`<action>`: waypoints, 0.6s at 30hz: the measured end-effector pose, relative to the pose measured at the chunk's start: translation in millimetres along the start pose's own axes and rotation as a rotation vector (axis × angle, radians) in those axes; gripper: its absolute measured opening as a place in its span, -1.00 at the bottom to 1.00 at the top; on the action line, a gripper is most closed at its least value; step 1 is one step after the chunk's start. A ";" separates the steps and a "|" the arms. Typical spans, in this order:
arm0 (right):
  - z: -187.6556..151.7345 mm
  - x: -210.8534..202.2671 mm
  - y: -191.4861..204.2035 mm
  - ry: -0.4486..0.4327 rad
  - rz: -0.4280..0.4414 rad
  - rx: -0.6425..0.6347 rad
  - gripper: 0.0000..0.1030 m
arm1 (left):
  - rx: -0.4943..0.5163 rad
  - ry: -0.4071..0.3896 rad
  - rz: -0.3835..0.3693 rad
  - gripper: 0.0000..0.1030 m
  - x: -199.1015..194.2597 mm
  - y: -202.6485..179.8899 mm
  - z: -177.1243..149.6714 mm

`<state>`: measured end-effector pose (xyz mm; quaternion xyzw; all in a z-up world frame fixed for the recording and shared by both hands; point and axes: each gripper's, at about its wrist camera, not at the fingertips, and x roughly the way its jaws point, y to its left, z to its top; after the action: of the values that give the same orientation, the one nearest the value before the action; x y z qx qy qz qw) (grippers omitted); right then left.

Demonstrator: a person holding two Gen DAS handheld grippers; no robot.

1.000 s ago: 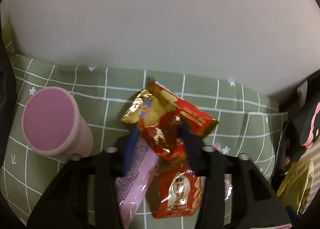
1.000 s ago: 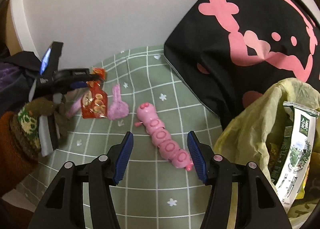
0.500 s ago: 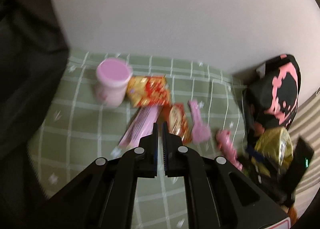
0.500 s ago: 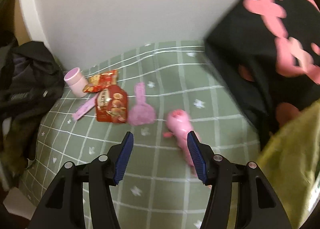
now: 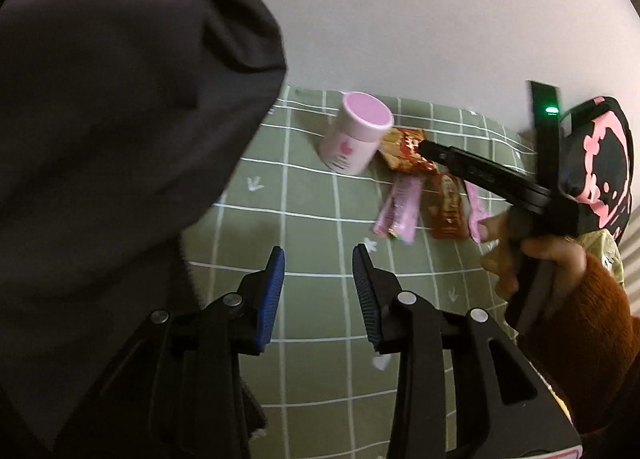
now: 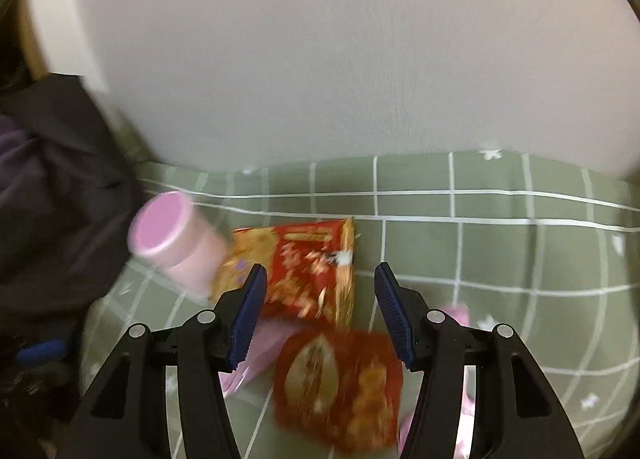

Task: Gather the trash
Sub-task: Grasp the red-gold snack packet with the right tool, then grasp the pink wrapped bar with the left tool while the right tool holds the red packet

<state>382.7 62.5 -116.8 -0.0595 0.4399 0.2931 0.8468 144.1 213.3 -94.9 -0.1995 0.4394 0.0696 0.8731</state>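
A red and gold snack wrapper (image 6: 308, 267) lies on the green checked cloth (image 6: 500, 243), right ahead of my open, empty right gripper (image 6: 320, 279). A second red wrapper (image 6: 340, 383) lies under that gripper, with a pink wrapper (image 6: 260, 347) beside it. In the left wrist view the same red and gold wrapper (image 5: 404, 151), pink wrapper (image 5: 400, 207) and red wrapper (image 5: 448, 207) lie far ahead. My left gripper (image 5: 318, 259) is open and empty above bare cloth. The right gripper's tip (image 5: 424, 145) hovers over the red and gold wrapper.
A pink lidded jar (image 5: 356, 139) stands left of the wrappers, also in the right wrist view (image 6: 176, 243). A dark garment (image 5: 120, 139) fills the left. A black bag with pink print (image 5: 596, 163) and a yellow trash bag (image 5: 604, 247) sit at the right. A pink scoop (image 5: 476, 211) lies by the wrappers.
My left gripper has pulled back from the wrappers and opened, empty. My right gripper has swung left from the pink toy to the wrappers by the jar.
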 end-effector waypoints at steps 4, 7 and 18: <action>-1.0 13.5 1.7 0.023 -0.018 -0.015 0.00 | -0.003 -0.012 0.004 -0.34 -1.7 6.0 0.9; -1.7 12.8 2.7 0.056 0.002 -0.017 -0.44 | 0.001 -0.010 -0.005 -0.34 -2.0 5.8 0.9; -2.9 -89.4 -6.3 -0.100 0.023 -0.009 -0.70 | 0.050 0.010 -0.071 -0.31 7.7 -23.2 5.7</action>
<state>344.6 16.7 -49.8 -0.0437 0.3962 0.3073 0.8641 159.9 194.1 -91.4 -0.1936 0.4381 0.0268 0.8774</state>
